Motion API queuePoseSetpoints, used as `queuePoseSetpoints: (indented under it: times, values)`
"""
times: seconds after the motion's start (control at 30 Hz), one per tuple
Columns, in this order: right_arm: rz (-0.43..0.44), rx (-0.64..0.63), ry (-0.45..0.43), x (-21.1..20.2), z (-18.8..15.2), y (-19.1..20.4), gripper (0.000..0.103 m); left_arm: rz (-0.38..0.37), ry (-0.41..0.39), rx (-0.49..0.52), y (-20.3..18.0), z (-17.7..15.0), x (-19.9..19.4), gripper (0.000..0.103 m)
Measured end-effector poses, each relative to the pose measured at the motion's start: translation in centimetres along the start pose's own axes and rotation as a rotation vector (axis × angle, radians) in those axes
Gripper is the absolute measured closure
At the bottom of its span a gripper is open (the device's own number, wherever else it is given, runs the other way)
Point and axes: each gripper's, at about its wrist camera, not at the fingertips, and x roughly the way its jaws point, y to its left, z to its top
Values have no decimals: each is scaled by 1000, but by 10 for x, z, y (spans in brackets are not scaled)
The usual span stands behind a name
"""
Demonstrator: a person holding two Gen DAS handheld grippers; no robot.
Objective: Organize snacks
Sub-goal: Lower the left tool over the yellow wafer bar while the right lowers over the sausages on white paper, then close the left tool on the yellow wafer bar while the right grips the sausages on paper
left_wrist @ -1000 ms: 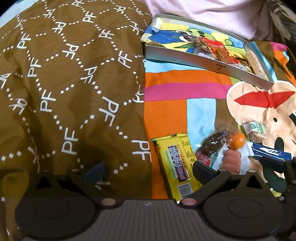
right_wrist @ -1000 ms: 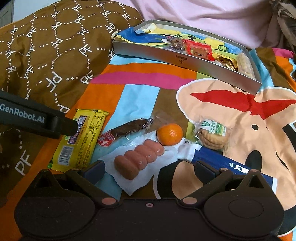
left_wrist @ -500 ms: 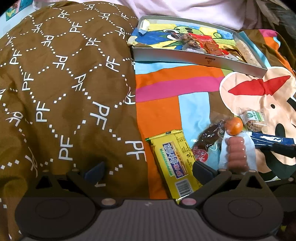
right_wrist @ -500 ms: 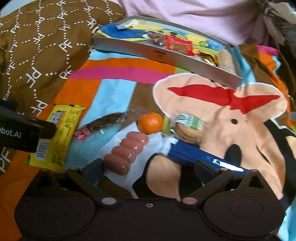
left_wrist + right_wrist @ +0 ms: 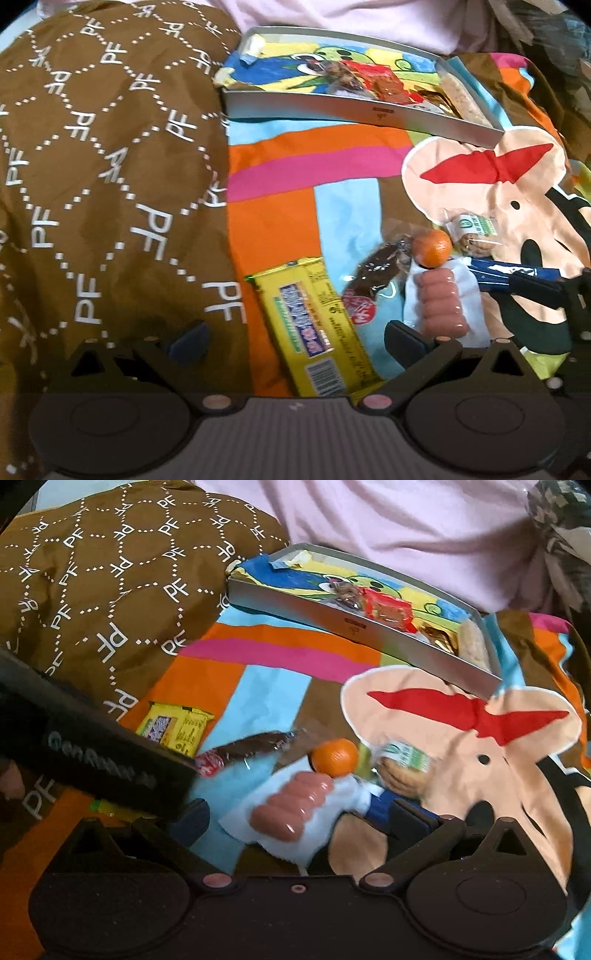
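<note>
My left wrist camera shows the yellow wrapped bar (image 5: 317, 328) whole, low in the centre of its frame; my right wrist camera shows only its top end (image 5: 173, 729), the rest hidden behind my left gripper's black body, which cuts across the left of that frame. The brown quilt (image 5: 103, 177) fills the left of both views, the cartoon-print blanket (image 5: 295, 173) the centre and right. A silver tray (image 5: 354, 110) sits at upper centre, a few snacks already inside it. Loose snacks cluster at lower centre: the sausage pack (image 5: 295, 808), a dark wrapped stick (image 5: 251, 751), a blue packet (image 5: 513, 273), a green-labelled cookie pack (image 5: 402, 764) and an orange (image 5: 335, 757) touching the sausage pack's top. My left gripper (image 5: 295, 336) stands wide over the yellow bar, holding nothing. My right gripper (image 5: 295, 818) stands wide around the sausage pack.
</note>
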Motion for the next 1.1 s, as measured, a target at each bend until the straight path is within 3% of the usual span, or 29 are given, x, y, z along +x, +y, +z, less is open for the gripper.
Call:
queuePoseSetpoints:
  times: [0.13,0.33,0.6,0.9,1.1]
  values:
    - [-27,-15,40,13,-2,0,3,7,-13,25,-4,0,4,1]
    - [-88,79,77,7,-5,-20,2,34,-10,45,-3,-4,4,5]
    - [-57,16,21,-8,-6,-10,3,-1,-23,-8,1,-6,2,5]
    - [-95,-29,31,12,-2,-4,21,37,-25,29,-7,-3,13,9]
    - [-16,89,57,11,-3,-16,37,75,-31,74,-11,-6,11,26]
